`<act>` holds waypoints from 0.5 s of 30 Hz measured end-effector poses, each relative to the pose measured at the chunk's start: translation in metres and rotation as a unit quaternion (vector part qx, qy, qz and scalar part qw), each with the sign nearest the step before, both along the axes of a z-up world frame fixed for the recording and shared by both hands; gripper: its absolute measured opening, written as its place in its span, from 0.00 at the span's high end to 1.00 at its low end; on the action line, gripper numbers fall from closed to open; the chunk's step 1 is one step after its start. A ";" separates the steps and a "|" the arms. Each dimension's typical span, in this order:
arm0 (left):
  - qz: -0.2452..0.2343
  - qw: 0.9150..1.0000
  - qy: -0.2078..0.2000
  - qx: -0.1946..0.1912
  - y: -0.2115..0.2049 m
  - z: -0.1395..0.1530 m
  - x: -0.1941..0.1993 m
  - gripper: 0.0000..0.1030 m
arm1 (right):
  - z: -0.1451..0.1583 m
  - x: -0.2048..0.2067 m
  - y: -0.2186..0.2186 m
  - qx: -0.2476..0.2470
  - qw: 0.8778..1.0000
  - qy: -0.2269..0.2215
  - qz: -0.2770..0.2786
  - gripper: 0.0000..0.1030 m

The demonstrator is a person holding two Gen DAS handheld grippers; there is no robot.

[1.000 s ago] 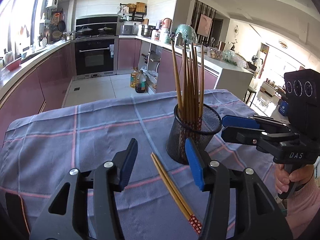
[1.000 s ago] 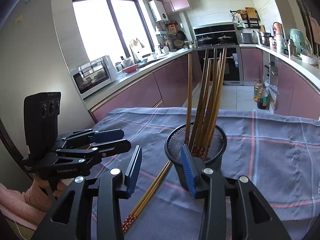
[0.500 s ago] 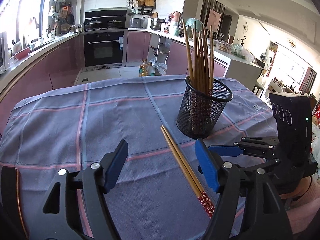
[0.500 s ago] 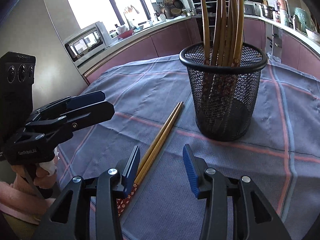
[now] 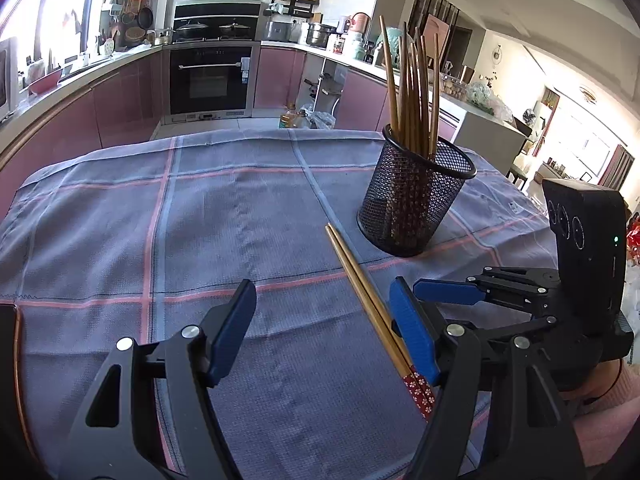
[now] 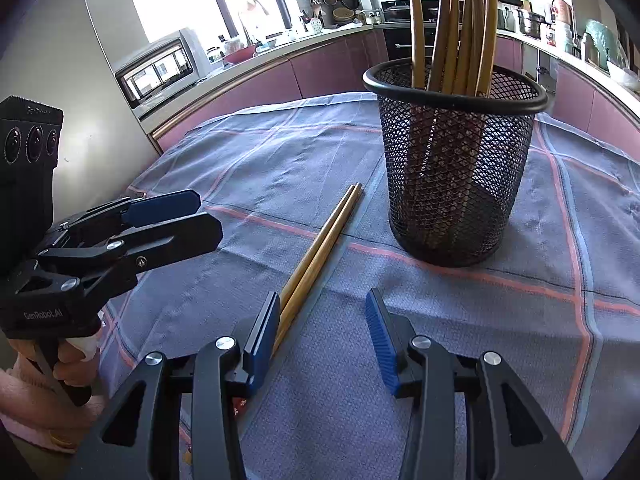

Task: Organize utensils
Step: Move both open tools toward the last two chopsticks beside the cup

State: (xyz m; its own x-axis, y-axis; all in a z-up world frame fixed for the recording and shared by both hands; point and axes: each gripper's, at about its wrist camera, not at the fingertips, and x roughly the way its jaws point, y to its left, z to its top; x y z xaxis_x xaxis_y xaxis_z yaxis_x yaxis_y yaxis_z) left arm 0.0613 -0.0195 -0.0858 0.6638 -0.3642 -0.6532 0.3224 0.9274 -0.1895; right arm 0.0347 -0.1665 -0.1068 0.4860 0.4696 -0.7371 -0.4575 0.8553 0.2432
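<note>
A pair of wooden chopsticks [image 5: 362, 284] with red patterned ends lies on the blue checked tablecloth [image 5: 240, 208]. It also shows in the right wrist view [image 6: 320, 248]. A black mesh holder [image 5: 414, 194] stands upright with several chopsticks in it, just beyond the loose pair; it also shows in the right wrist view [image 6: 452, 160]. My left gripper [image 5: 322, 334] is open and empty, low over the cloth, with the pair's red ends by its right finger. My right gripper [image 6: 324, 332] is open and empty, its left finger beside the pair.
The right gripper's body [image 5: 552, 292] sits close at the right of the left wrist view; the left gripper's body [image 6: 100, 240] is at the left of the right wrist view. Kitchen counters [image 5: 80, 80] and an oven [image 5: 212, 80] lie beyond the table's far edge.
Both grippers have pulled back from the mesh holder and dropped lower towards the cloth. The loose pair now lies nearer the fingers. Both stay open.
</note>
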 end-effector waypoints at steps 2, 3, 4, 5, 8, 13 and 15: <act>0.000 1.000 0.001 0.002 -0.001 -0.002 0.000 0.34 | 0.000 0.002 0.005 -0.004 1.000 -0.002 0.001 0.59; 0.000 1.000 0.001 0.002 -0.001 -0.002 0.000 0.34 | 0.000 0.002 0.006 -0.007 1.000 -0.003 0.001 0.59; 0.000 1.000 0.002 0.001 0.000 -0.003 0.000 0.34 | -0.001 0.002 0.006 -0.009 1.000 -0.004 0.001 0.59; -0.001 1.000 0.002 0.000 0.000 -0.003 0.000 0.34 | -0.001 0.002 0.007 -0.011 1.000 -0.005 0.001 0.59; 0.001 1.000 0.003 -0.002 0.001 -0.005 0.002 0.34 | -0.001 0.003 0.012 -0.013 1.000 -0.005 0.001 0.59; 0.000 1.000 0.005 -0.003 0.002 -0.007 0.003 0.34 | -0.002 0.005 0.014 -0.019 1.000 -0.008 0.000 0.59; -0.001 1.000 0.005 -0.004 0.002 -0.007 0.003 0.34 | -0.002 0.004 0.014 -0.022 1.000 -0.010 0.001 0.59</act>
State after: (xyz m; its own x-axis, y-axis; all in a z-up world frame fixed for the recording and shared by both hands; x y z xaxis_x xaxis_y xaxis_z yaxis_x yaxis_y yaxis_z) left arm 0.0642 -0.0180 -0.0931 0.6562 -0.3711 -0.6571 0.3232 0.9250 -0.1997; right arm 0.0388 -0.1522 -0.1088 0.5002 0.4381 -0.7469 -0.4635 0.8641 0.1964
